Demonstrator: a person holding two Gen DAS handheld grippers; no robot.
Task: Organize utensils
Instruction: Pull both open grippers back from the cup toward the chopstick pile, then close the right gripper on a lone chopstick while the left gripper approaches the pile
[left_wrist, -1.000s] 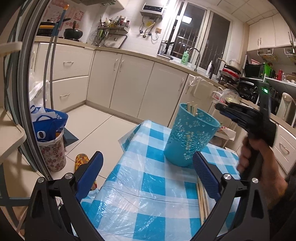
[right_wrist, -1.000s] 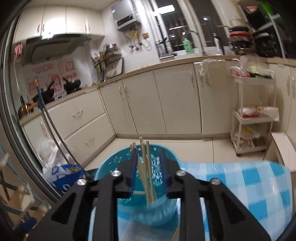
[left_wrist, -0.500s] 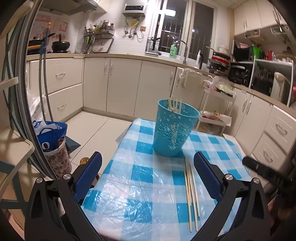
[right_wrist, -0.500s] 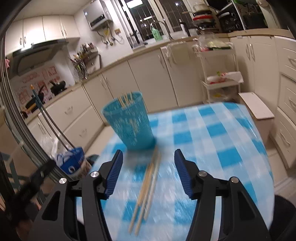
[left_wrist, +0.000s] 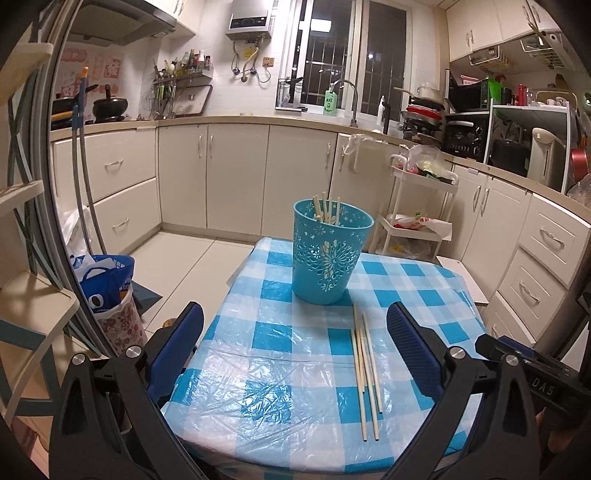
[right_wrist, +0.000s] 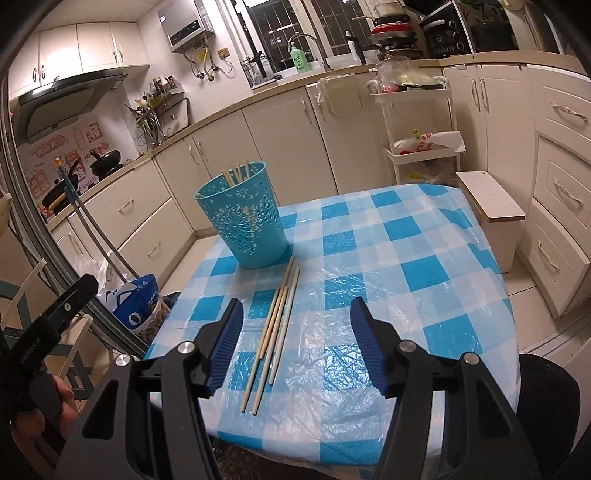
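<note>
A turquoise cut-out cup (left_wrist: 327, 258) (right_wrist: 243, 225) stands upright at the far side of the table, with several chopsticks (left_wrist: 325, 208) (right_wrist: 236, 171) sticking out of it. Several loose wooden chopsticks (left_wrist: 365, 369) (right_wrist: 275, 332) lie side by side on the cloth in front of the cup. My left gripper (left_wrist: 295, 317) hovers open over the near part of the table, to the left of the loose chopsticks. My right gripper (right_wrist: 295, 310) is open too, above the near ends of the loose chopsticks, with nothing between its fingers.
The table (left_wrist: 280, 339) wears a blue-and-white checked cloth under clear plastic. A blue bag (left_wrist: 107, 284) sits on the floor to the left. A white trolley (left_wrist: 417, 221) and a low white stool (right_wrist: 491, 206) stand to the right. Cabinets line the walls.
My right gripper, nearly shut around chopsticks over the cup, has opened and pulled back to the near side of the table. Those chopsticks now stand in the cup. My left gripper drew back a little.
</note>
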